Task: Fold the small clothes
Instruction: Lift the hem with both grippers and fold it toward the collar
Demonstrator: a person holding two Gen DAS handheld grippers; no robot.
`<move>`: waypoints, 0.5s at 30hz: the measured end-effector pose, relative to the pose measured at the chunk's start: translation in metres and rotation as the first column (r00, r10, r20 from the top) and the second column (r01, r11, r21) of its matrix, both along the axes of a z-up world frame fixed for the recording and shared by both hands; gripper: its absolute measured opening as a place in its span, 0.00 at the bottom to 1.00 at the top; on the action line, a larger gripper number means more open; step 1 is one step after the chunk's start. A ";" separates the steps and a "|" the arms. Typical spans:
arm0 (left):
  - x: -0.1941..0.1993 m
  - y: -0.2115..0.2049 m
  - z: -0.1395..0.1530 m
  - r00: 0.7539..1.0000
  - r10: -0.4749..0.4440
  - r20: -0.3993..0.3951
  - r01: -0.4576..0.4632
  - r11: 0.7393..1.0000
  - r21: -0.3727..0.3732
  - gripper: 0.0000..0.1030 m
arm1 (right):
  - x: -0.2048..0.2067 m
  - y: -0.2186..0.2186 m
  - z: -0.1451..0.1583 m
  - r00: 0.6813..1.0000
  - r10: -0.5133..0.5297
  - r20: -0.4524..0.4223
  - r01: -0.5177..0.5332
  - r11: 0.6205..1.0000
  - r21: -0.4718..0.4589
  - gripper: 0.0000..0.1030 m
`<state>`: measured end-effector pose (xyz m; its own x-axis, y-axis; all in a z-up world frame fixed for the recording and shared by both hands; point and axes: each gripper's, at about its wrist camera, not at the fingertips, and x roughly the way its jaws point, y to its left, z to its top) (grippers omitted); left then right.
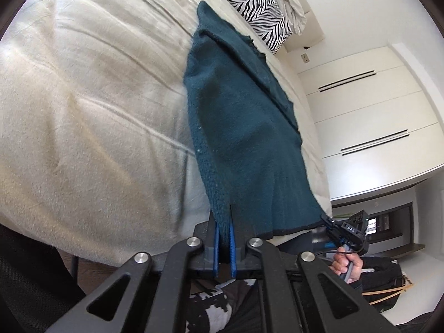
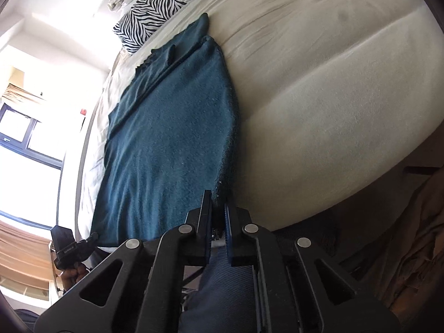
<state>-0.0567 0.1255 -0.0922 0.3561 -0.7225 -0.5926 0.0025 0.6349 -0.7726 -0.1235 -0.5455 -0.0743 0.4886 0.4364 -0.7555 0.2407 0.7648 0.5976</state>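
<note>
One zebra pillow [image 1: 251,5] beyond garment [image 1: 244,127].

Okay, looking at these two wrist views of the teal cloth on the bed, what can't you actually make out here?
- Left wrist view: the near corner of the teal cloth is pinched inside the left tool; its fingers hide it.
- Right wrist view: the right tool covers its corner the same way.
- Both views: what garment it is; overlapping folds hide its shape.
- Both views: the zebra pillow is cut off at the top edge.
</note>
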 end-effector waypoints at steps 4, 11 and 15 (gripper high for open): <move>0.004 0.015 0.021 0.998 0.053 0.045 -0.049 0.995 -0.091 0.06 | 0.009 0.003 0.026 0.996 -0.015 0.093 0.009 0.998 0.070 0.06; 0.017 0.022 0.046 0.990 0.109 0.085 -0.088 0.971 -0.224 0.06 | 0.045 0.009 0.064 0.972 -0.069 0.226 0.028 0.983 0.179 0.06; 0.027 0.025 0.047 0.987 0.150 0.063 -0.126 0.949 -0.287 0.06 | 0.075 0.014 0.075 0.963 -0.074 0.258 0.024 0.981 0.191 0.06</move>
